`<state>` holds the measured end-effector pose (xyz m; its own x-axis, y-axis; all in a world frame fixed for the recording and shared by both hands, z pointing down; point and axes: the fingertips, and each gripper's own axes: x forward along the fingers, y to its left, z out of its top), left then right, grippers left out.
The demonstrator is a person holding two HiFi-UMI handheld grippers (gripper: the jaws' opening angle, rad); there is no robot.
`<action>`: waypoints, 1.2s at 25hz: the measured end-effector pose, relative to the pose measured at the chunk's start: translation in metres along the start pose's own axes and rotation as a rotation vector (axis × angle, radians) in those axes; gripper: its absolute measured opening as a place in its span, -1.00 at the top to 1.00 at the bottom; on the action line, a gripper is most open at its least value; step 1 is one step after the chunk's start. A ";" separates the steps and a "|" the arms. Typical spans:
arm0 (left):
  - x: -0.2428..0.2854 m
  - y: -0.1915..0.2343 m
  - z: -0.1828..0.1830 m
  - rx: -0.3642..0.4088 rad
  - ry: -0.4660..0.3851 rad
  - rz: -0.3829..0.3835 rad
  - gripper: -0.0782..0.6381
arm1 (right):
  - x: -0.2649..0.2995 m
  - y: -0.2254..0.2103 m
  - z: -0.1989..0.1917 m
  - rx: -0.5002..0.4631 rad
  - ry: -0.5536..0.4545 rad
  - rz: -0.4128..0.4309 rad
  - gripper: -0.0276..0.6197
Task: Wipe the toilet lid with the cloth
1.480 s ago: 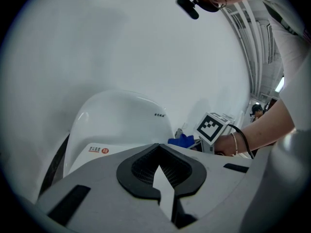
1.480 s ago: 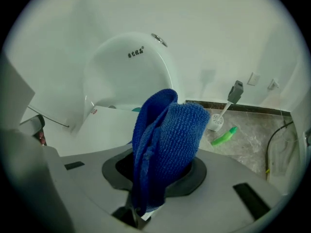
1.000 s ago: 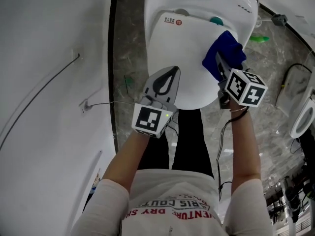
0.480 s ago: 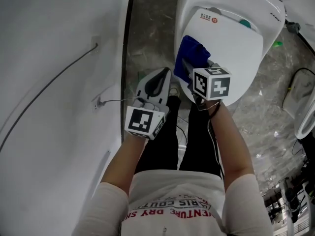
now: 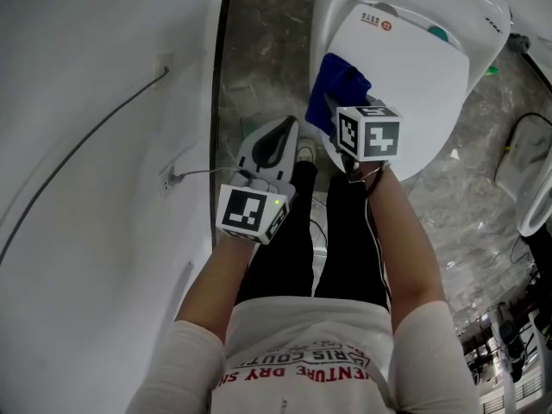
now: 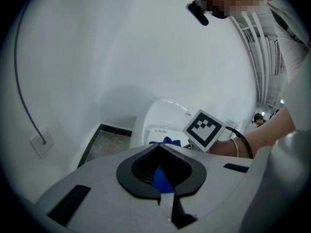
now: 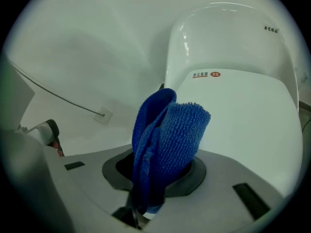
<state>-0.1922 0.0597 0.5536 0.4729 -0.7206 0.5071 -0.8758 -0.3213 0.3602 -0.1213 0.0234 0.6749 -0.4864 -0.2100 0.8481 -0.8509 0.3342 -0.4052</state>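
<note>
The right gripper (image 5: 333, 112) is clamped on the blue cloth (image 5: 341, 83), its jaws closed round a bunched fold that stands up out of them in the right gripper view. The cloth rests against the white toilet lid (image 5: 418, 84) at the lid's front left edge, touching it. The lid is down, with a small red-marked label (image 5: 377, 22) near its rear edge and a teal piece (image 5: 440, 34) at its rear right. The left gripper (image 5: 290, 133) holds nothing; its jaws are closed together, and the blue seen through their dark loop is the cloth beyond them. It hangs left of the lid's front edge, apart from it, over the grey marbled floor (image 5: 259, 67). Further left of the lid is a white wall (image 5: 78, 76) with a thin dark cable (image 5: 86, 152) running across it
</note>
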 end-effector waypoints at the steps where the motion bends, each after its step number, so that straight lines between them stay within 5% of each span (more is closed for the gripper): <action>1: 0.002 -0.003 -0.001 -0.001 0.004 -0.006 0.76 | -0.002 -0.004 -0.001 0.008 -0.002 0.000 0.63; 19: 0.060 -0.114 -0.018 0.101 0.050 -0.066 0.76 | -0.071 -0.089 -0.041 0.026 -0.023 0.083 0.63; 30: 0.098 -0.203 -0.037 0.012 0.055 -0.068 0.76 | -0.136 -0.191 -0.085 0.068 -0.029 0.039 0.62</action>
<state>0.0355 0.0767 0.5595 0.5358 -0.6617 0.5244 -0.8423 -0.3759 0.3862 0.1242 0.0658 0.6660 -0.5240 -0.2246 0.8216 -0.8422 0.2801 -0.4607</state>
